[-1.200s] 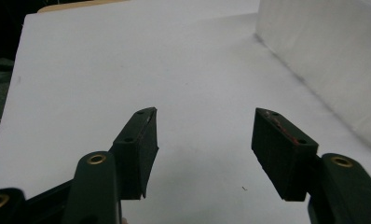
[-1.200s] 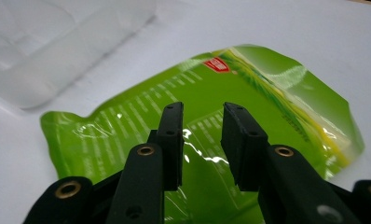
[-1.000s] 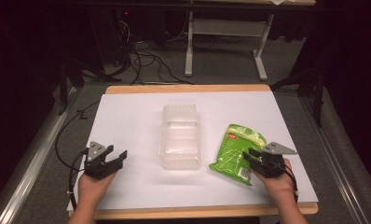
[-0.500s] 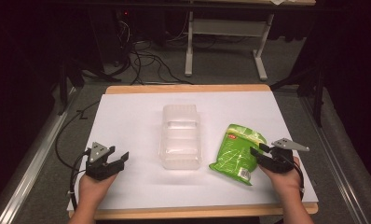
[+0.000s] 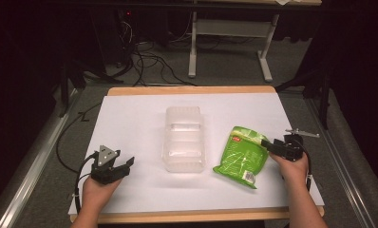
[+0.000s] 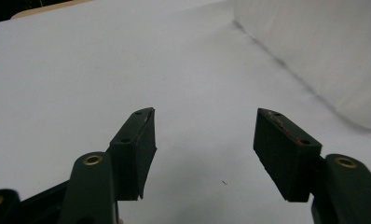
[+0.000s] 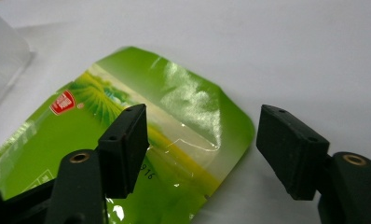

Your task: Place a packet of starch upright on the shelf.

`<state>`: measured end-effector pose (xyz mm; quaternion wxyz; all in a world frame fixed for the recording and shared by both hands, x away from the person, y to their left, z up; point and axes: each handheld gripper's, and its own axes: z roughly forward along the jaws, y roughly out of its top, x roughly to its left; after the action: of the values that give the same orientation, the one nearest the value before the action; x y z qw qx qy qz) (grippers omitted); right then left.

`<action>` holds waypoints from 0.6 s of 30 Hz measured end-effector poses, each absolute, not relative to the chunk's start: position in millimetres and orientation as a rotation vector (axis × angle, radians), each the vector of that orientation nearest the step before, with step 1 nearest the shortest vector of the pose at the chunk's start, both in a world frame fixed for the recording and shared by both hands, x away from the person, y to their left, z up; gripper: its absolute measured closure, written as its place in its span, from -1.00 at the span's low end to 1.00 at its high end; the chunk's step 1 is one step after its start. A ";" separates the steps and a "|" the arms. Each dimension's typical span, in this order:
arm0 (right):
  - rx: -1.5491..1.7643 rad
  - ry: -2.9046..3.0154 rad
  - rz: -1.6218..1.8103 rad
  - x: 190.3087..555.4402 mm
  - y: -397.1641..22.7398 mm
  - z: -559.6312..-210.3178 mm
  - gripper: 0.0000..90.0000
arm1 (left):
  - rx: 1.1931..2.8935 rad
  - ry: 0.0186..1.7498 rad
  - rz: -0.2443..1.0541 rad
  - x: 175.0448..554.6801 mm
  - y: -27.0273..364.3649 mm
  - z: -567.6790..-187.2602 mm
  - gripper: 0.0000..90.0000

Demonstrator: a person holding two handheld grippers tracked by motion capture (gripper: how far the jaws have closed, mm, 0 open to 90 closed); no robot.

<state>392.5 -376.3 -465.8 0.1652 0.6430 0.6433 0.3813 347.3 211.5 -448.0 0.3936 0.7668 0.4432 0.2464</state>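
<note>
On the white table [image 5: 130, 118], the green packet [image 5: 241, 154] lies at three o'clock of the clear tray [image 5: 184, 137]; the right gripper [image 5: 271, 146], jaws just opened, should straddle its corner squarely before squeezing, while the left gripper [image 5: 123, 166] waits open.

At centre frame a clear, frosted plastic tray [image 5: 184, 138] looks smooth; right of it the green foil pouch [image 5: 241, 156] shines glossy; white matt paper [image 5: 135, 118] covers the wooden table [image 5: 192, 90].
</note>
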 end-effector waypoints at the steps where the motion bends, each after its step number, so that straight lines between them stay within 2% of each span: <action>1: 1.840 1.847 1.086 393.5 -374.9 -467.5 -0.31 | 1.948 1.123 0.625 347.3 211.4 -448.1 -0.12; 4: 1.839 1.864 1.072 395.8 -369.9 -470.1 -0.43 | 1.954 1.120 0.630 346.8 210.2 -448.4 -0.13; 9: 1.858 1.878 1.083 398.2 -365.9 -473.6 -0.44 | 1.967 1.114 0.631 346.1 209.1 -448.1 -0.13; 13: 1.854 1.881 1.094 397.4 -365.0 -474.3 -0.31 | 1.969 1.112 0.630 346.7 208.5 -449.0 -0.13; 18: 1.859 1.885 1.133 395.9 -365.7 -475.3 0.00 | 1.977 1.108 0.630 346.3 208.1 -449.0 -0.13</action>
<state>395.9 -365.7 -475.3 0.1306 0.6399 0.6490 0.3902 346.3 208.1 -449.0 0.3844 0.7759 0.4348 0.2473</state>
